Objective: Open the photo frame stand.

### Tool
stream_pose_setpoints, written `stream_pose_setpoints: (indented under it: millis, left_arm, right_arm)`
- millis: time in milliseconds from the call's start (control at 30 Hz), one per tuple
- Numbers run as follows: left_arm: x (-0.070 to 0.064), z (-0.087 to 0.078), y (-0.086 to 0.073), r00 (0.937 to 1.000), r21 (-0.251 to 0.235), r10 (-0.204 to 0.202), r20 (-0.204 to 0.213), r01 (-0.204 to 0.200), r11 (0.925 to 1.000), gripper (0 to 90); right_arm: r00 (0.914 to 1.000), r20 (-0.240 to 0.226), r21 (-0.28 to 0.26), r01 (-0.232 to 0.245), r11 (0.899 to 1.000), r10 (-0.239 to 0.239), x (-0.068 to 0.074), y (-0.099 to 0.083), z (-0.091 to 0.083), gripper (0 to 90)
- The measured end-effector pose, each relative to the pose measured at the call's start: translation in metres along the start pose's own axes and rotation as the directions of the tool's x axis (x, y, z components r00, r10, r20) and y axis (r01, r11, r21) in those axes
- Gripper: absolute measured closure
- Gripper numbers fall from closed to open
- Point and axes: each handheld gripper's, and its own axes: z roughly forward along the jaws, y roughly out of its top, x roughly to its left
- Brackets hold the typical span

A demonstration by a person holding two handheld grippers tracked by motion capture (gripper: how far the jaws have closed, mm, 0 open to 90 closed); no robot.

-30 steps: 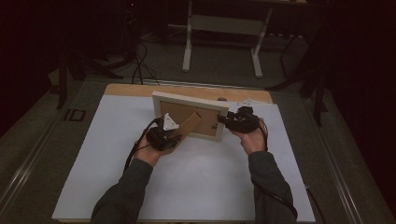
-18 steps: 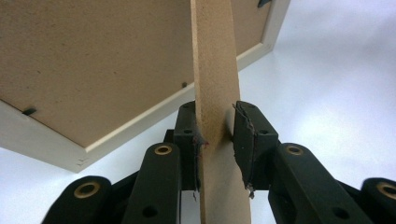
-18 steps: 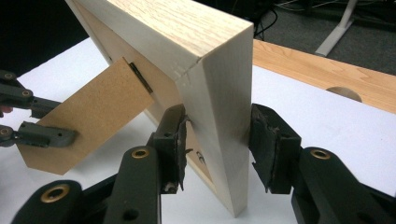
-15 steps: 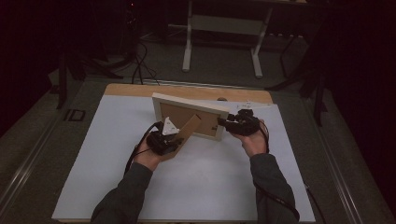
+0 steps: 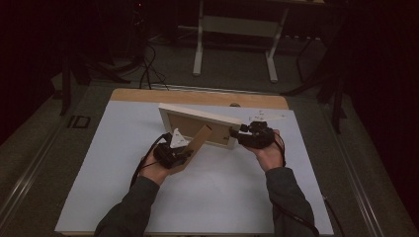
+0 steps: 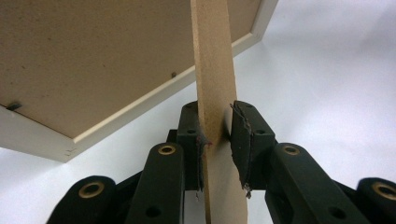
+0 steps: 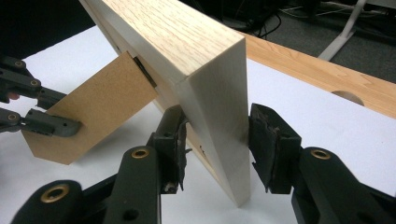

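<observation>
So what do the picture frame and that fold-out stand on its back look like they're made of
The picture frame looks like light wood, with grain lines on its broad face and a paler, smooth, matte edge, possibly painted or veneered. The fold-out stand looks like brown fibreboard or hardboard: uniform tan, no grain, dull surface, thin flat edge. The backing panel appears to be the same board.

we look from above our side of the table (image 5: 123,197), forward and down, fairly far off. our left gripper view sits close, looking along its jaws at the brown stand (image 6: 212,70). our right gripper view, equally close, faces the frame (image 7: 187,51). all three share the frame and stand.
</observation>
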Motion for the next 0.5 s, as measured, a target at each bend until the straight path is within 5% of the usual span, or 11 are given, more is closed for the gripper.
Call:
stream_pose_setpoints:
  millis: [500]
  left_arm:
    - [-0.0027, -0.0003, -0.0056, 1.0, 0.009, 0.008, -0.002, -0.008, 0.9999, 75.5]
  right_arm:
    - [1.0, -0.003, -0.017, 0.004, 1.0, -0.004, 0.0085, -0.0069, -0.0026, 56.7]
